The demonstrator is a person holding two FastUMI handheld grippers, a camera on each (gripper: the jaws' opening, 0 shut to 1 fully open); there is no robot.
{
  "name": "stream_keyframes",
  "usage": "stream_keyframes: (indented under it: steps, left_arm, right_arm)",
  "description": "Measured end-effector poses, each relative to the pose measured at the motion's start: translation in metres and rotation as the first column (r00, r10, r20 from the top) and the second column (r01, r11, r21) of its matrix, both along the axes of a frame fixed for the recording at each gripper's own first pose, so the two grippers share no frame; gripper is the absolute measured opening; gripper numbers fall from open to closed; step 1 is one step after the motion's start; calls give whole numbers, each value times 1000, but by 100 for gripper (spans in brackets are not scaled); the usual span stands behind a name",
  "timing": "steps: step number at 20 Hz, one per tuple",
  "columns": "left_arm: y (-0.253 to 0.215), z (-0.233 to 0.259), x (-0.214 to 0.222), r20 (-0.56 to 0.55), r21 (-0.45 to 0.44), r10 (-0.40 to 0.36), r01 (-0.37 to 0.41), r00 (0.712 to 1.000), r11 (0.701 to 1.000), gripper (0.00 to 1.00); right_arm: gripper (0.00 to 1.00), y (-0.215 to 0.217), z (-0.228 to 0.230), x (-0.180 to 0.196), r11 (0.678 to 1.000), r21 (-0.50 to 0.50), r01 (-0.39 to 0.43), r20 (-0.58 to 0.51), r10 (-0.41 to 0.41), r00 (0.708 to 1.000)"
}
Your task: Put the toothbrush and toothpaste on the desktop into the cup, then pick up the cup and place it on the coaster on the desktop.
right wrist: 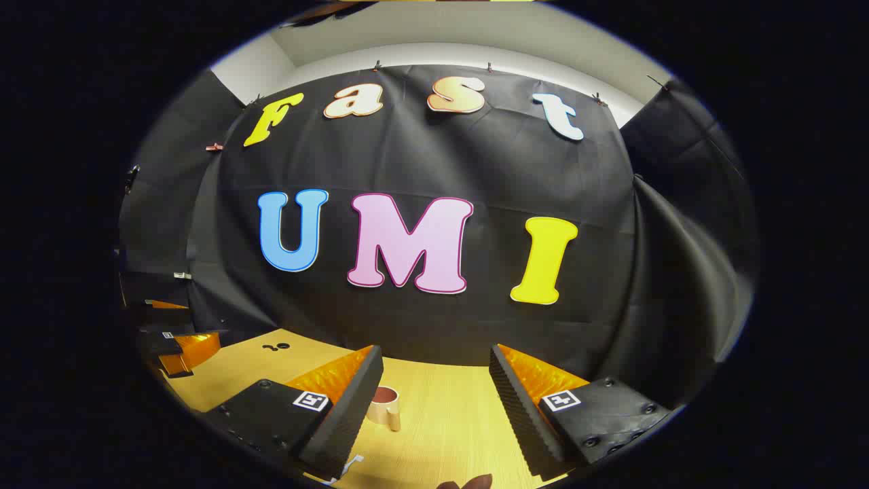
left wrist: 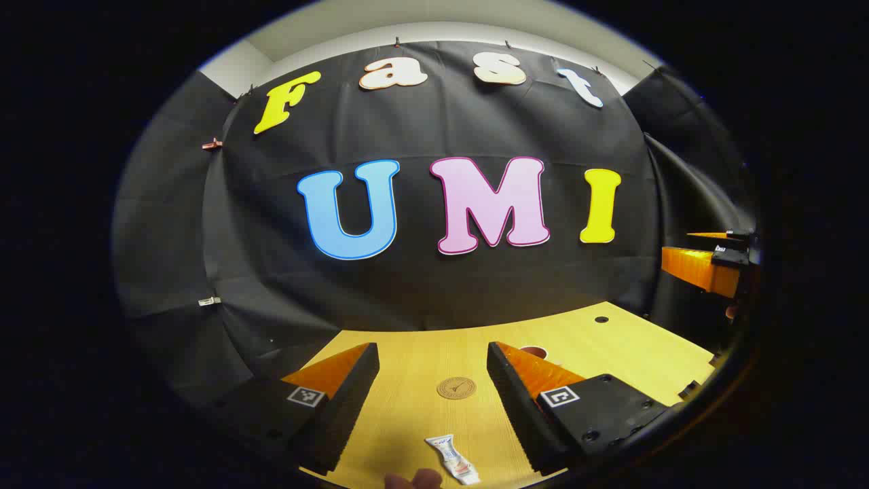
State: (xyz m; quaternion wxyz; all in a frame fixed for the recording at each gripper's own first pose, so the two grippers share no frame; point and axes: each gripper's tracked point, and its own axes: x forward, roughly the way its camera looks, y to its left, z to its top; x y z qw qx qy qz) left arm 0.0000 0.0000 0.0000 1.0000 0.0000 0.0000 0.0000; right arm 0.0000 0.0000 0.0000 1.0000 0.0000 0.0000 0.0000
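Left gripper (left wrist: 432,380) held above the worktop (left wrist: 611,346), jaws wide apart, nothing between them. Toothpaste (left wrist: 453,460) flat near the worktop's near edge, in line with the gap but below the jaws; coaster (left wrist: 456,388) farther in, between them. Right gripper (right wrist: 434,387) likewise spread and empty, cup (right wrist: 384,406) just beside its left jaw, partly hidden.

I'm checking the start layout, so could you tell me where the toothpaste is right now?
In the left gripper view the toothpaste lies flat on the desktop, between the open left gripper's fingers, nearer than the coaster.
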Motion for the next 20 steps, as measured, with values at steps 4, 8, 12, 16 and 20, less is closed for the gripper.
stream_keyframes:
  steps: [4, 8, 12, 16, 20]
  left_arm:
    - [1, -4, 0, -8, -3, 4, -4, 1000, 1000, 99]
    - [2, -8, 1, -18, -1, 6, -6, 1000, 1000, 99]
    - [1, -14, 2, -34, -2, 2, -2, 999, 1000, 99]
    - [-2, -23, 1, -60, 0, -6, 6, 998, 1000, 99]
    - [-12, -70, 9, -227, 7, -14, 16, 974, 1000, 99]
  right_arm:
    - [94, 1, -3, 2, 1000, -6, 3, -1, -3, 1000]
    - [97, -1, -6, 4, 1000, -5, 10, -9, -11, 1000]
    - [96, -2, -8, 1, 1000, 0, 17, -9, -17, 1000]
    - [97, -2, -11, 0, 1000, -5, 17, -16, -17, 1000]
    - [96, -7, -15, -4, 1000, -8, 26, -29, -26, 999]
